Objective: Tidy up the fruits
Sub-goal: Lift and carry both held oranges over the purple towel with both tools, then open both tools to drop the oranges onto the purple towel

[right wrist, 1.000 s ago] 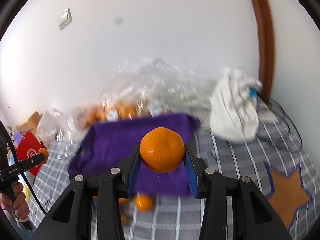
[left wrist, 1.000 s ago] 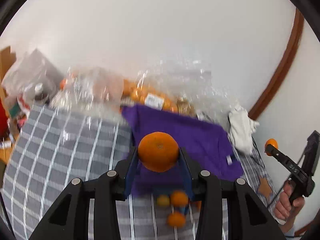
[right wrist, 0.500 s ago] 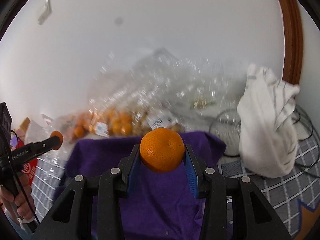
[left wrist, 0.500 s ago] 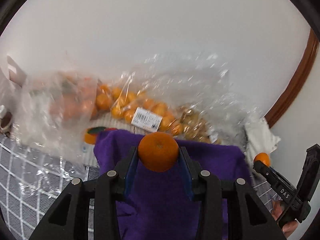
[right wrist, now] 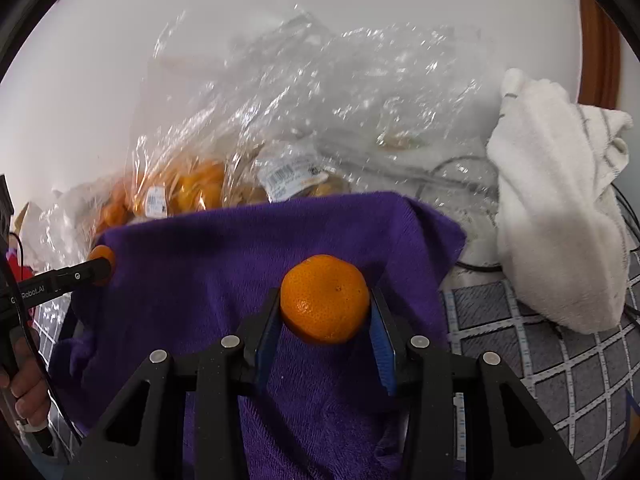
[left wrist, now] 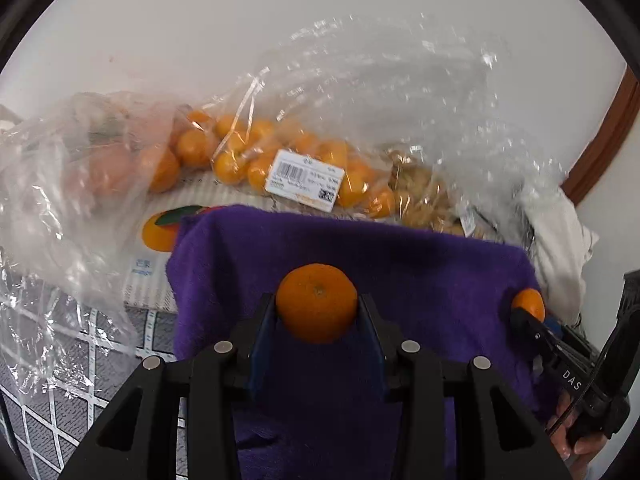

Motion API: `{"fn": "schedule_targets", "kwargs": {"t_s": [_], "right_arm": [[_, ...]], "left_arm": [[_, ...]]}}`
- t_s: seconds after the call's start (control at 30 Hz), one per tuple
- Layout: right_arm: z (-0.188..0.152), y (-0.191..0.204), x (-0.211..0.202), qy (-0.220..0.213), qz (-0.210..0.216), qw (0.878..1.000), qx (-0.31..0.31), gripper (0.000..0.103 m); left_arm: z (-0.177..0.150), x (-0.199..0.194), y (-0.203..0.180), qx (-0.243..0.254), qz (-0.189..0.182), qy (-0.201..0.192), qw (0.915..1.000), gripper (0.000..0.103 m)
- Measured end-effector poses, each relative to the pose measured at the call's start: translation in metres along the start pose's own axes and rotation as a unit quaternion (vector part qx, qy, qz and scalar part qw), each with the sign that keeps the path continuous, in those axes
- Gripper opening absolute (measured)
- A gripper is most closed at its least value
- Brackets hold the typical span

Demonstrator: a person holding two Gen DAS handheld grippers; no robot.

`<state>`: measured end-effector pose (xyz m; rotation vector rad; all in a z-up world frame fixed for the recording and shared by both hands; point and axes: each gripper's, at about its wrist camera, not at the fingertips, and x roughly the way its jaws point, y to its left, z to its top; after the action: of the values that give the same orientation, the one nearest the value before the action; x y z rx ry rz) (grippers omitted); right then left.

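My left gripper (left wrist: 317,312) is shut on a mandarin (left wrist: 316,300), held above a purple towel (left wrist: 420,276). My right gripper (right wrist: 325,312) is likewise shut on a second mandarin (right wrist: 324,298) over the same purple towel (right wrist: 208,260). Each gripper shows at the edge of the other's view: the right one with its mandarin (left wrist: 529,305) at the right of the left wrist view, the left one with its mandarin (right wrist: 101,257) at the left of the right wrist view. Behind the towel lies a clear plastic bag of mandarins (left wrist: 256,156) with a barcode label (left wrist: 304,180).
More crumpled clear plastic bags (right wrist: 320,92) pile against the white wall. A white cloth (right wrist: 556,216) lies right of the towel, with black cables beside it. A fruit box (left wrist: 152,240) sits under the towel's left edge. Grey checked bedding (right wrist: 540,352) covers the surface.
Both grippers have moved forward and down toward the towel and bags, each still holding its mandarin. The loose mandarins seen below the towel earlier are out of view now.
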<state>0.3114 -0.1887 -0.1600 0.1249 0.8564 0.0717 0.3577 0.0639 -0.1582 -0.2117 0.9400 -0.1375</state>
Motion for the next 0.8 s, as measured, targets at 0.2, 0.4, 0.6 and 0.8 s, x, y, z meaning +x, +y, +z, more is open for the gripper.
{"fn": "schedule_targets", "kwargs": {"t_s": [0.2,0.4,0.6,0.8], "right_arm": [[-0.003,0.002,-0.003,-0.003,-0.001,1.0,-0.009,0.043],[-0.003,0.005,-0.006,-0.009,-0.007,1.0,-0.021,0.043],[0.001,0.013,-0.026,-0.042,-0.015,0.999,-0.032,0.056],[0.01,0.034,-0.076,-0.081,-0.017,0.996,-0.04,0.064]], "left_arm": [[-0.002,0.005,0.001,0.004,0.019,0.017,0.9997,0.039],[-0.003,0.011,0.006,0.005,0.031,0.037,0.9988,0.039],[0.001,0.006,0.004,0.013,0.037,0.038,0.9985,0.051],[0.008,-0.034,-0.007,0.029,0.038,-0.013,0.9988,0.055]]}}
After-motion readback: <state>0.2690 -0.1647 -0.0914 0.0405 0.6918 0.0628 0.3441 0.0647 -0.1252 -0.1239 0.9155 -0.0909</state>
